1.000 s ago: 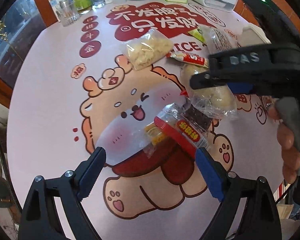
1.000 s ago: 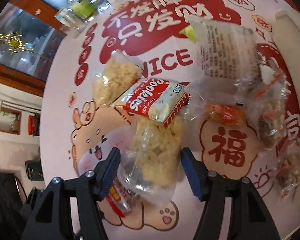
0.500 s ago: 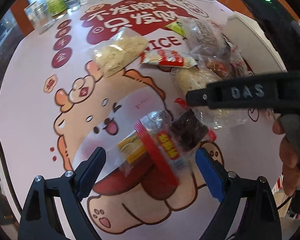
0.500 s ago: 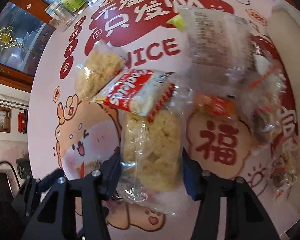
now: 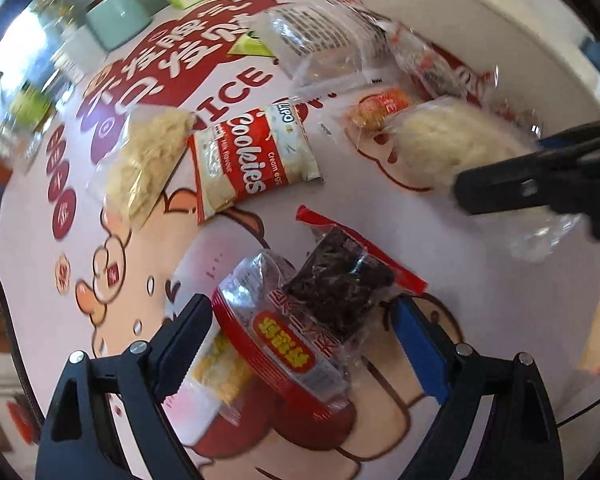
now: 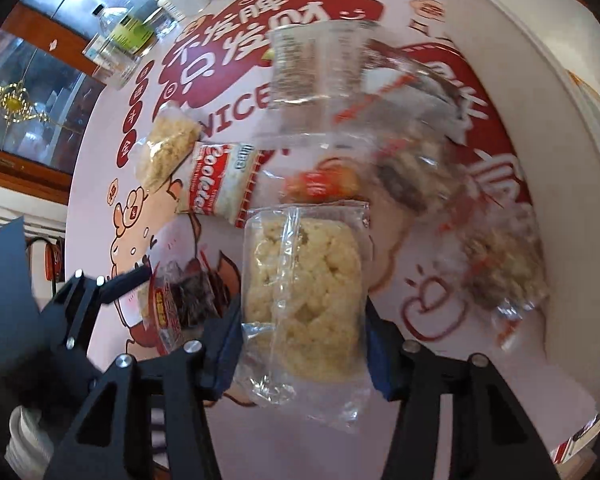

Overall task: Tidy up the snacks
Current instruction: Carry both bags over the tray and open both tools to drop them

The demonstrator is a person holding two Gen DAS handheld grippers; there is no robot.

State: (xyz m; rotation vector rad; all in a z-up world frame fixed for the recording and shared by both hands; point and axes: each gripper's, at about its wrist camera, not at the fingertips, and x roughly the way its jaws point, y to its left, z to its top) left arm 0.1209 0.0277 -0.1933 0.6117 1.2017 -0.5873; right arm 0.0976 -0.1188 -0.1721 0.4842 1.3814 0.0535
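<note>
Left view: left tongs (image 5: 300, 322) wide apart w/ red-rimmed snack pack (image 5: 296, 328) between, not gripped. Right view: right tongs (image 6: 302, 334) closed onto rice-cracker bag (image 6: 304, 276). Most snacks lie scattered mid-worktop (image 6: 108, 184); sorting barely begun.

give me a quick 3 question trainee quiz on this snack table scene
1. True or false: the right claw grips the clear bag of pale puffed rice cakes.
2. Which packet lies between the open left claw's fingers: A) red-and-white cookies packet, B) red-rimmed clear packet with a yellow label, C) green pouch?
3. Fill in: the cookies packet's left edge touches a clear bag of ____ crumbly snack.

Key: 1 true; 2 B; 3 pale yellow
</note>
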